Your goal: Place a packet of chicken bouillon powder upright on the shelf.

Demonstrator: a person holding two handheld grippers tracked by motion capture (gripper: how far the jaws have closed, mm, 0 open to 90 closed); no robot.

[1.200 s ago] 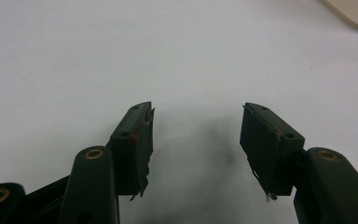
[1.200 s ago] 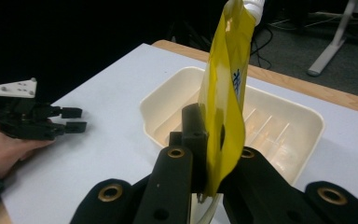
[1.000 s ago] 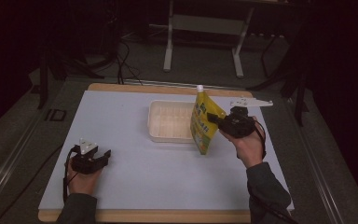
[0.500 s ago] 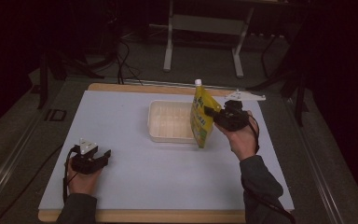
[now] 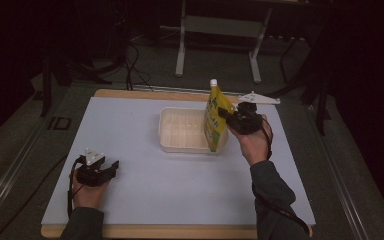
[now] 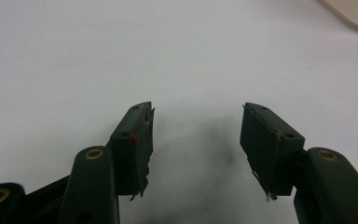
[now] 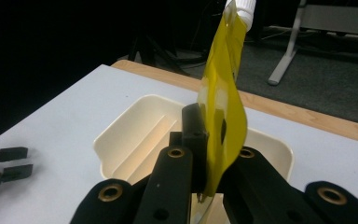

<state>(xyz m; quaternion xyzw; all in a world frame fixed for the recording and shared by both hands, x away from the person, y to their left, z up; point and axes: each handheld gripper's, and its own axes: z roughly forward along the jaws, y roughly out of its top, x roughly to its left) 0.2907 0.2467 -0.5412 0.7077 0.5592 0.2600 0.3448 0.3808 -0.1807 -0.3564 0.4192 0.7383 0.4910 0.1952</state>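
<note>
The right gripper [image 5: 228, 116] fingers pinch the upright yellow spouted plastic pouch [image 5: 215, 122], long axis vertical, directly above the cream plastic tray [image 5: 180, 131]; left gripper [image 6: 196, 140] fingers gape wide, far off.

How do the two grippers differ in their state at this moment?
The left gripper has its jaws open and empty; the right gripper is shut on the yellow pouch. The left rests low on the table; the right is raised above the tray. Both are black.

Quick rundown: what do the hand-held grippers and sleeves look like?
Both are black, two-jaw. The left hand-held gripper carries a grey three-cornered plate, a trailing black cable, worn pads and brass-coloured pivots. The right hand-held gripper matches. Sleeves are dark grey-green.
</note>
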